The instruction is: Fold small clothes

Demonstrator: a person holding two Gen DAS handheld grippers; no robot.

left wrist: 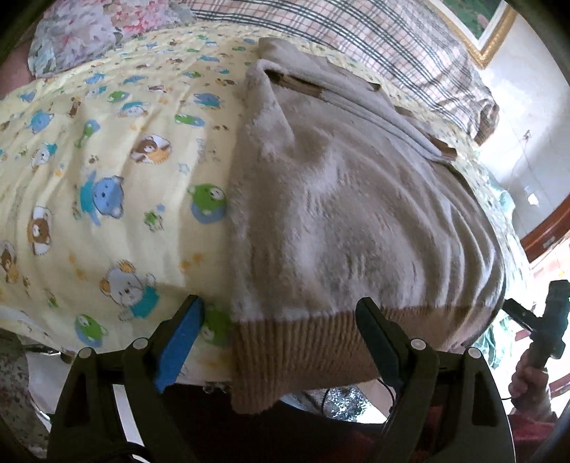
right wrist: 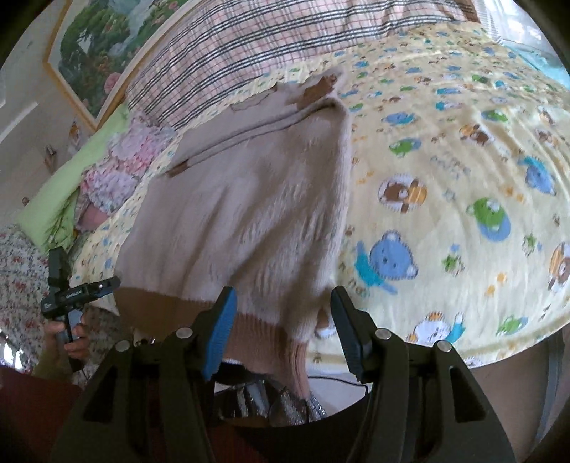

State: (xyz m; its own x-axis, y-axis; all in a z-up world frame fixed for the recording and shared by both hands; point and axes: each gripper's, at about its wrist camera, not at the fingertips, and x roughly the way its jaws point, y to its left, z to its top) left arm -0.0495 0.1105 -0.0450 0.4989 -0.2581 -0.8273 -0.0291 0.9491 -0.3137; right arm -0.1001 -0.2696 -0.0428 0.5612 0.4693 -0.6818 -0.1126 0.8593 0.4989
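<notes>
A small beige fleecy sweater point(left wrist: 342, 213) with a brown ribbed hem point(left wrist: 302, 349) lies on a yellow bear-print sheet point(left wrist: 107, 178). Its hem hangs over the near edge of the bed. My left gripper point(left wrist: 281, 342) is open, its fingers on either side of the hem's left corner. In the right wrist view the sweater point(right wrist: 249, 213) lies ahead, and my right gripper point(right wrist: 285, 334) is open around the hem's right corner point(right wrist: 285, 342). The sleeves look folded across the far part. Each gripper also shows in the other's view, the right one point(left wrist: 548, 320) and the left one point(right wrist: 71, 288).
A plaid blanket point(left wrist: 392, 42) lies along the far side of the bed. A floral pillow point(left wrist: 99, 32) sits at the far left. A framed painting point(right wrist: 107, 46) hangs on the wall. A green cloth and a pink ruffled item point(right wrist: 121, 167) lie left of the sweater.
</notes>
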